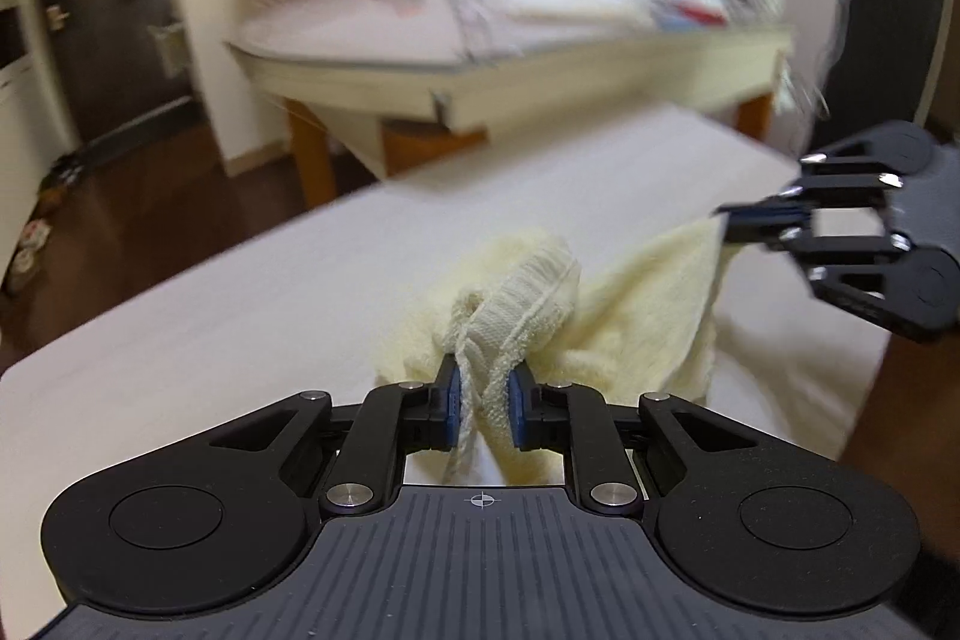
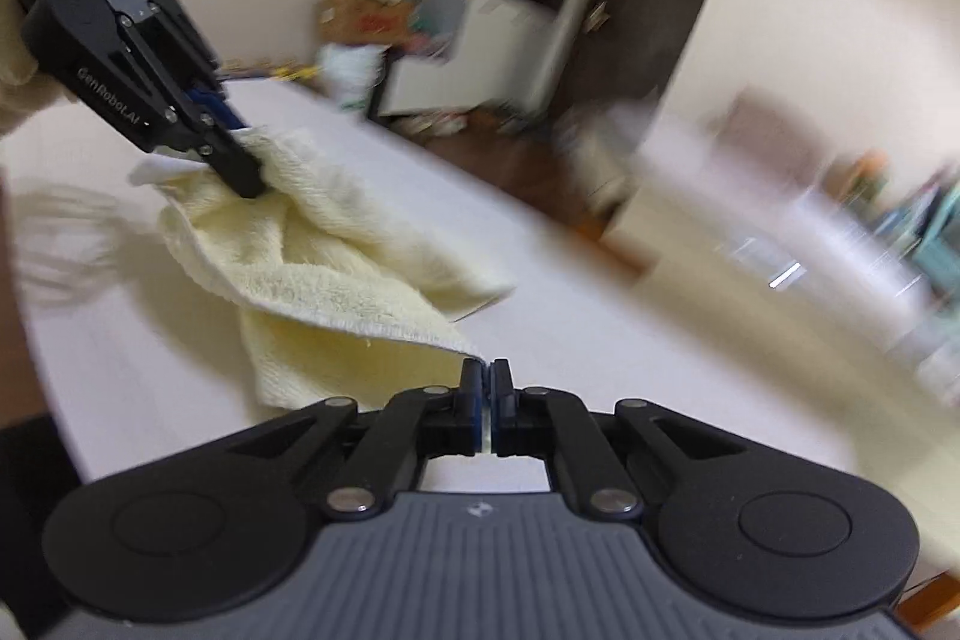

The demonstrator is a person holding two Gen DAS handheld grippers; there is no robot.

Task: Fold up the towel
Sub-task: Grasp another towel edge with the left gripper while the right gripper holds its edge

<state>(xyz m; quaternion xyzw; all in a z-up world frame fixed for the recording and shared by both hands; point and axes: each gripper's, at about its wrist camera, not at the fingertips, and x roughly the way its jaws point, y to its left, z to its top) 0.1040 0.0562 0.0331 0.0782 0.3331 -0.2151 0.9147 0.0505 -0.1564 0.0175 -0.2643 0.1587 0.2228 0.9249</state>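
Now towel [image 1: 636, 298] stretched between left tongs [image 1: 485, 394], right tongs [image 2: 486, 382]

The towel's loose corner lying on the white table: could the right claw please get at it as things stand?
Probably not yet: the right claw is shut on the towel edge, so it would have to let go first. The table around that corner looks unobstructed.

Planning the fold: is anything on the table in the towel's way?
Nothing visible: the table around the towel is bare. Left gripper and right gripper each grip the towel.
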